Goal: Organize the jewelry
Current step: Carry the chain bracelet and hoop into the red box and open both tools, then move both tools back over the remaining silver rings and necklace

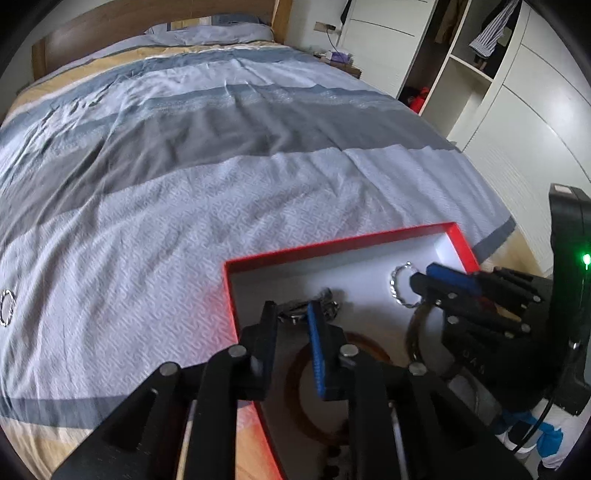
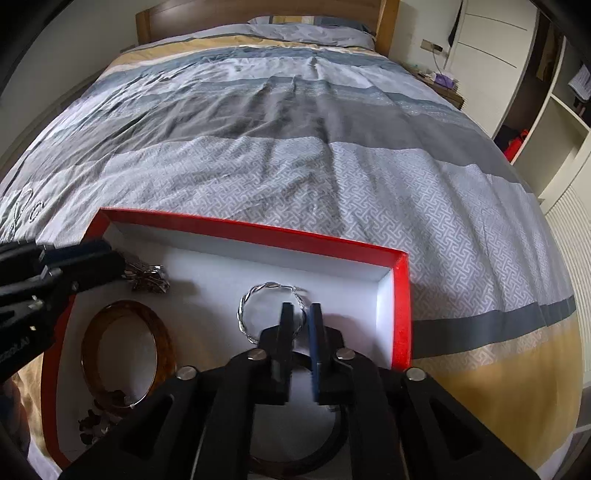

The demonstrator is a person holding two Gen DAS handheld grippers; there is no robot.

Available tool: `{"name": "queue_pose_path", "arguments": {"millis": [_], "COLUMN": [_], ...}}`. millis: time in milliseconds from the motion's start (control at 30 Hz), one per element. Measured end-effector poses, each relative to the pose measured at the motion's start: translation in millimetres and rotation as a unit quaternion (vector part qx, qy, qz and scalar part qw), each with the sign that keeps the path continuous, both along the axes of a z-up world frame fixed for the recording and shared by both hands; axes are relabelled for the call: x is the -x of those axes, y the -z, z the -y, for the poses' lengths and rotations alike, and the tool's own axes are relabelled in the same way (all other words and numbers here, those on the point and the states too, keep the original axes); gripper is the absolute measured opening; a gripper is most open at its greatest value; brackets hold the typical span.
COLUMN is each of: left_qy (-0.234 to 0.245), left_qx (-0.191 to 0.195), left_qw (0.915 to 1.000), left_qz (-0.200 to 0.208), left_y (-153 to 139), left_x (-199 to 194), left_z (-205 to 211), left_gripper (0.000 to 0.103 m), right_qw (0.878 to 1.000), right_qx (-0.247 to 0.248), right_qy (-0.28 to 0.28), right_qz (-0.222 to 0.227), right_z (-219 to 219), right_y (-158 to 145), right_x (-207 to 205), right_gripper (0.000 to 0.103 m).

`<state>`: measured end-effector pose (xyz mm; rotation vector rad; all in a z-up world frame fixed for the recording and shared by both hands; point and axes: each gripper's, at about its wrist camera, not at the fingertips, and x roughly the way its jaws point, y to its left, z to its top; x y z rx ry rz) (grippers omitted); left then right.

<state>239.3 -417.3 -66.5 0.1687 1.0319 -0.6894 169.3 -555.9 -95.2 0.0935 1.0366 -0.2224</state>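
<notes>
A red box [image 1: 343, 242] [image 2: 255, 230] with a white inside lies on the bed. In it are a brown bangle [image 2: 122, 354] [image 1: 295, 376], a twisted silver bracelet [image 2: 245, 314] [image 1: 397, 286], a dark metal piece [image 2: 147, 277] [image 1: 325, 299], dark beads [image 2: 96, 421] and a dark bangle [image 2: 295, 461]. My left gripper [image 1: 291, 314] [image 2: 110, 258] hangs over the dark metal piece, jaws slightly apart. My right gripper [image 2: 301, 314] [image 1: 421, 277] has the silver bracelet's rim between its narrowly parted fingers. Another silver bracelet [image 1: 7, 306] lies on the bedspread at far left.
The striped grey, blue and yellow bedspread [image 1: 221, 166] covers the bed, with a wooden headboard [image 2: 258, 11] at the far end. White wardrobes [image 1: 517, 110] and a bedside table [image 2: 443, 85] stand to the right. More jewelry [image 2: 22, 206] lies left on the spread.
</notes>
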Motion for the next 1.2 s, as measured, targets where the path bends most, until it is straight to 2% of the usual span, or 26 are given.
{"name": "queue_pose_path", "arguments": {"millis": [33, 100, 267, 333, 633, 867, 1133, 1200], "left_qy": [0.0, 0.003, 0.002, 0.003, 0.01, 0.002, -0.028, -0.04], "left_qx": [-0.002, 0.0, 0.008, 0.008, 0.001, -0.016, -0.013, -0.011], "left_qw": [1.0, 1.0, 0.9998, 0.9996, 0.9976, 0.997, 0.9941, 0.9931], "left_qz": [0.001, 0.002, 0.016, 0.026, 0.069, 0.075, 0.104, 0.11], "left_y": [-1.3, -5.4, -31.5, -44.4, -87.3, -105.3, -131.1, -136.7], "left_x": [2.0, 5.8, 21.1, 30.8, 90.3, 133.1, 159.8, 164.3], "left_z": [0.1, -0.3, -6.6, -11.6, -59.4, -125.6, -203.3, -225.3], "left_gripper": [0.018, 0.026, 0.033, 0.034, 0.034, 0.034, 0.035, 0.041], "right_qw": [1.0, 1.0, 0.999, 0.999, 0.996, 0.995, 0.992, 0.991], "right_qx": [0.0, 0.0, 0.004, 0.006, 0.006, 0.0, -0.003, -0.001], "right_qy": [0.003, 0.01, 0.025, 0.028, 0.046, 0.028, 0.001, -0.007], "right_qz": [0.004, 0.015, 0.038, 0.044, 0.077, 0.101, 0.126, 0.132], "right_z": [0.6, 1.6, -0.9, -2.6, -28.3, -76.0, -134.4, -149.0], "right_y": [-2.3, -9.9, -34.0, -43.6, -90.0, -116.2, -144.9, -152.8], "right_x": [1.5, 6.8, 29.4, 38.2, 98.9, 138.8, 166.3, 170.6], "right_gripper": [0.026, 0.033, 0.038, 0.042, 0.047, 0.047, 0.047, 0.047]}}
